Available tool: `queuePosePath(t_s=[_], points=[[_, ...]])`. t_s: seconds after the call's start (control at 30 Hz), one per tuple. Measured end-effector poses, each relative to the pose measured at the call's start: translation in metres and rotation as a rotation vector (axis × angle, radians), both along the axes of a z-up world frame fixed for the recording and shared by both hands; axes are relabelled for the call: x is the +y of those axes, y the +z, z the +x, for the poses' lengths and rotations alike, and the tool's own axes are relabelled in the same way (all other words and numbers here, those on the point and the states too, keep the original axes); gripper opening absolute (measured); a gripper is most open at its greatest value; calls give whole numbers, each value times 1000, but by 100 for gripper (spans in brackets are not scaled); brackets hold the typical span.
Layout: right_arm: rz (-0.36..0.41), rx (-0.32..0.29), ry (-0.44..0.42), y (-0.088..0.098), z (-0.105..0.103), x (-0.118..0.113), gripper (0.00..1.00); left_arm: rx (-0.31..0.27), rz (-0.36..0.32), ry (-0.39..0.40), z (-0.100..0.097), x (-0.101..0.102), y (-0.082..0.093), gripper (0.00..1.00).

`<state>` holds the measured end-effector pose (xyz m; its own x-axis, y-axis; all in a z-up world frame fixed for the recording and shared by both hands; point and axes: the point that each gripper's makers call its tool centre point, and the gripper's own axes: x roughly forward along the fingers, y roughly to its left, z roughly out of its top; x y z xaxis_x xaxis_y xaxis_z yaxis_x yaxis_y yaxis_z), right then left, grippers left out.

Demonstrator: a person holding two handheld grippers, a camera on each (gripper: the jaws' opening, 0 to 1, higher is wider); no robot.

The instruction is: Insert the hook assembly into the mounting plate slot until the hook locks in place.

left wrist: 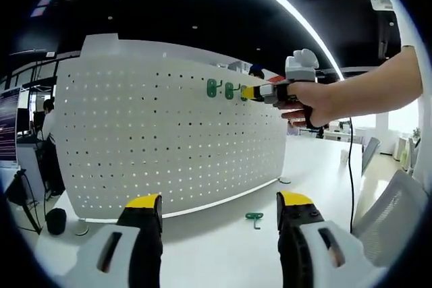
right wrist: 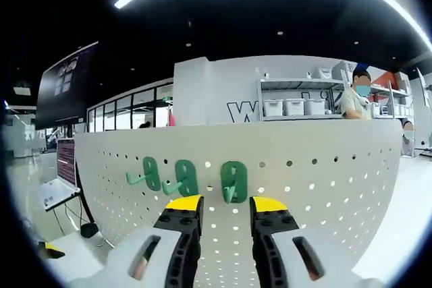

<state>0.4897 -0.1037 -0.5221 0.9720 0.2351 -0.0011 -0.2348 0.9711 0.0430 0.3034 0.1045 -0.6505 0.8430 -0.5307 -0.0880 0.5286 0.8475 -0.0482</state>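
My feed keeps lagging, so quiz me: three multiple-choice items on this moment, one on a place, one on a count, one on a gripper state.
1. Where does the loose green hook lie?
A. on the white table
B. on a chair
C. in the left gripper

2. How many green hooks hang on the pegboard?
A. one
B. three
C. five

3. How does the right gripper stand?
A. shut on a hook
B. open at the rightmost hook
C. resting on the table

Answers:
1 A, it lies on the table before the board.
2 B, three show side by side.
3 B, a gap shows between its jaws.
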Motion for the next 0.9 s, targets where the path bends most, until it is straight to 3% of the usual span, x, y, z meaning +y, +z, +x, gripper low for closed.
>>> queuePosePath(t_s=[0.43,0.73,0.9], points=[[29,8,98,-9,-14,4,31,0,-1,-3,-1,-1,0,71],[88,-9,243,-6,-29,27,36,-2,-2,-5,-1,-1,2,71],[98,1,252,-8,-30,29,36,-3,-3,-3,-1,-1,2,71]])
